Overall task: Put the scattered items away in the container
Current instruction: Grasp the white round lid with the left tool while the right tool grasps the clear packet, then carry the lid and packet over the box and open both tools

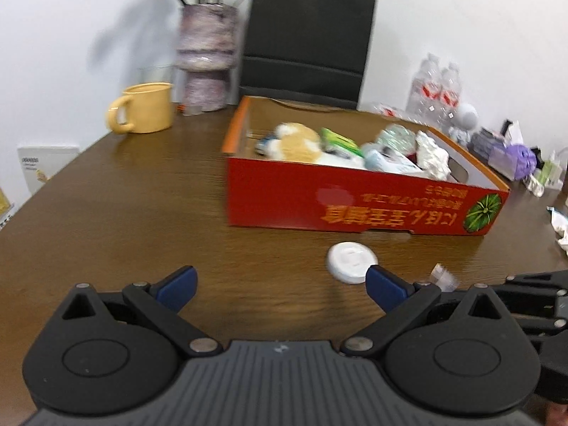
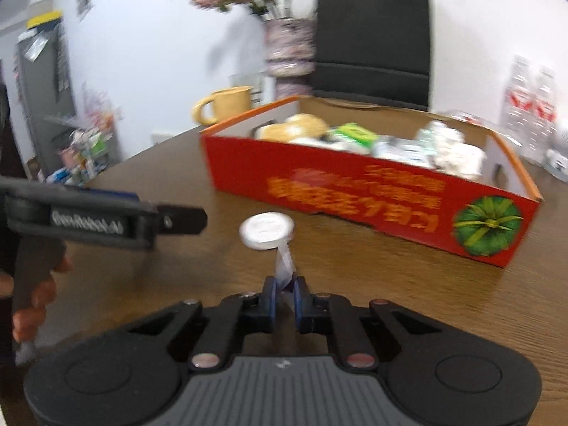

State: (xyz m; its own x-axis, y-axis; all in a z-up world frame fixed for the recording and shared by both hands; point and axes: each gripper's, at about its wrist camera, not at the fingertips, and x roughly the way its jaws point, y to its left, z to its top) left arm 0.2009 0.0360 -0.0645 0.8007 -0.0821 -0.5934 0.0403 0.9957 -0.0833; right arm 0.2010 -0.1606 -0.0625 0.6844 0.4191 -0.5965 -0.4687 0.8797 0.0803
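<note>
Right gripper (image 2: 284, 285) fingers clamped on small wrapper (image 2: 285, 264), left gripper (image 1: 280, 282) fingers wide apart, empty

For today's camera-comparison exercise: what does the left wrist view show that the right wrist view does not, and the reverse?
Left wrist only: the open left gripper seen from behind, and a purple plush toy at the table's far right.
Right wrist only: the right gripper shut on a small white wrapper, and a cluttered shelf.
Both: red cardboard box, white round lid, yellow mug, vase, water bottles.
</note>
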